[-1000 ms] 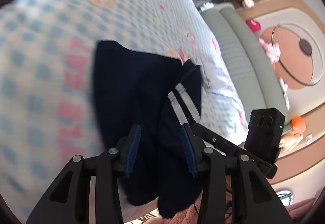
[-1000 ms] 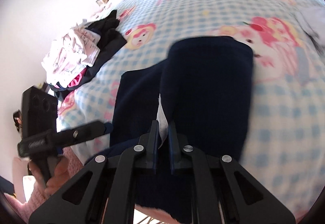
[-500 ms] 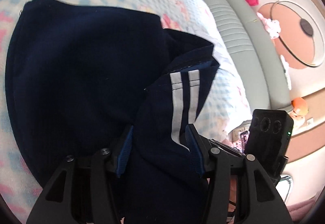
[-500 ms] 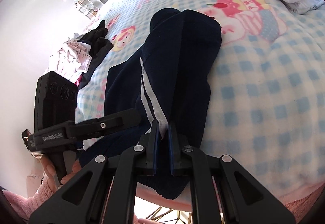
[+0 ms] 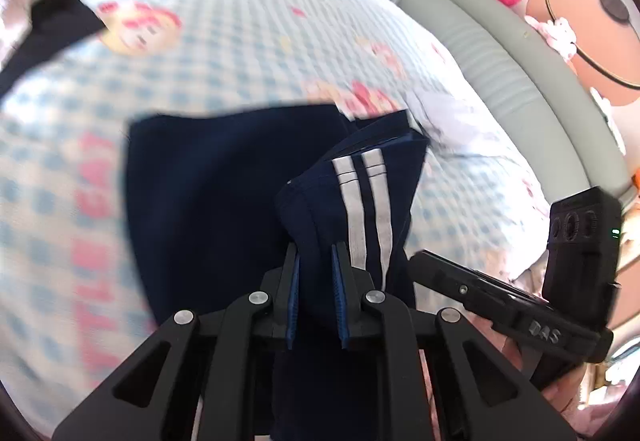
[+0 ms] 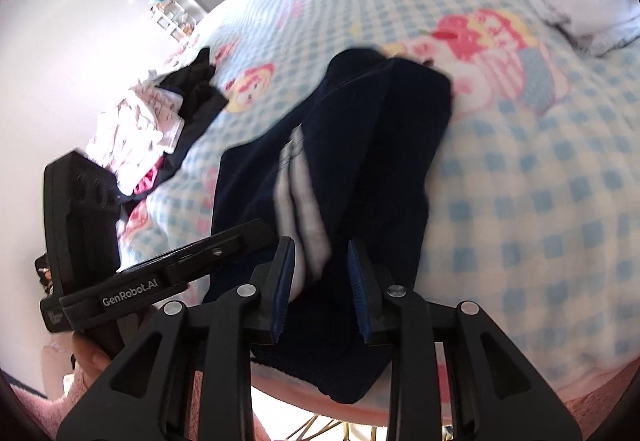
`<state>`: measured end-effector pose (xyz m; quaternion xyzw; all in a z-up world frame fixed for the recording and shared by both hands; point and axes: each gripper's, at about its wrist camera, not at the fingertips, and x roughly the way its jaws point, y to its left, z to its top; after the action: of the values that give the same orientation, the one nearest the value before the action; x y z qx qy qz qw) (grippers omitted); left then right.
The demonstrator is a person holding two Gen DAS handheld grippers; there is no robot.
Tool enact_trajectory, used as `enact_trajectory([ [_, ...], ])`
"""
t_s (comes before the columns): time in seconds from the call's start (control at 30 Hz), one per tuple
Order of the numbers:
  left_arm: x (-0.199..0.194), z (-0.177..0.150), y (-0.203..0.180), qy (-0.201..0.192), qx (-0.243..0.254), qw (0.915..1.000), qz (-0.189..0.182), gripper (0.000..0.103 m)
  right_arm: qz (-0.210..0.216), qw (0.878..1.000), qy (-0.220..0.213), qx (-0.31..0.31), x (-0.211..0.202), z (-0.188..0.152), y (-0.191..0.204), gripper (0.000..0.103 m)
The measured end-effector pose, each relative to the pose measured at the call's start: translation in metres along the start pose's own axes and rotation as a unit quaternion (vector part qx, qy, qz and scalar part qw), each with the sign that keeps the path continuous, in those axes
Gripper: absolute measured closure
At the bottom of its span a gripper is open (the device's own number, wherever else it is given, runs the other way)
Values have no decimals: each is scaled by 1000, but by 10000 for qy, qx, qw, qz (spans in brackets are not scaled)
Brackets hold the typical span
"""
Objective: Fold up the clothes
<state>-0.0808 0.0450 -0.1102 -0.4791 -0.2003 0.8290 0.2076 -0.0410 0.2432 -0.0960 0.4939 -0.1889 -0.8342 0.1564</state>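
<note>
A navy garment (image 5: 220, 201) with two white stripes (image 5: 362, 209) lies partly folded on the blue-checked bedspread (image 5: 240, 53), near the bed's front edge. My left gripper (image 5: 314, 253) is shut on a bunched fold of it just beside the stripes. In the right wrist view the same garment (image 6: 380, 161) runs away from my right gripper (image 6: 320, 245), which stands open with the striped cloth lying loose between its fingers. Each gripper shows in the other's view: the right one (image 5: 500, 301) and the left one (image 6: 160, 273), close side by side.
A heap of white, pink and black clothes (image 6: 140, 125) sits at the bed's left side, with a black piece (image 5: 52, 29) in the left wrist view. A folded pale garment (image 6: 580, 9) lies at the right. A grey padded headboard (image 5: 520, 53) borders the bed.
My left gripper has gone from open to shut on the navy fold. My right gripper, shut on the striped edge before, has opened and let it go.
</note>
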Motion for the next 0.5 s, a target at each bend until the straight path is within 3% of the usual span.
enact_trajectory([
  [0.2,-28,9,15,-500,81,9970,583,87,-317,9985,170,414,10,-1,-18,67],
  [0.27,-28,11,27,-458,-65,9975,528,87,-551,9975,315,321,13,-5,-24,67],
  [0.4,-27,14,50,-375,-358,9978,418,87,-619,9963,445,392,17,-7,-30,67],
  [0.5,-26,17,68,-312,-577,9973,335,79,-611,9969,381,321,15,-3,-28,65],
])
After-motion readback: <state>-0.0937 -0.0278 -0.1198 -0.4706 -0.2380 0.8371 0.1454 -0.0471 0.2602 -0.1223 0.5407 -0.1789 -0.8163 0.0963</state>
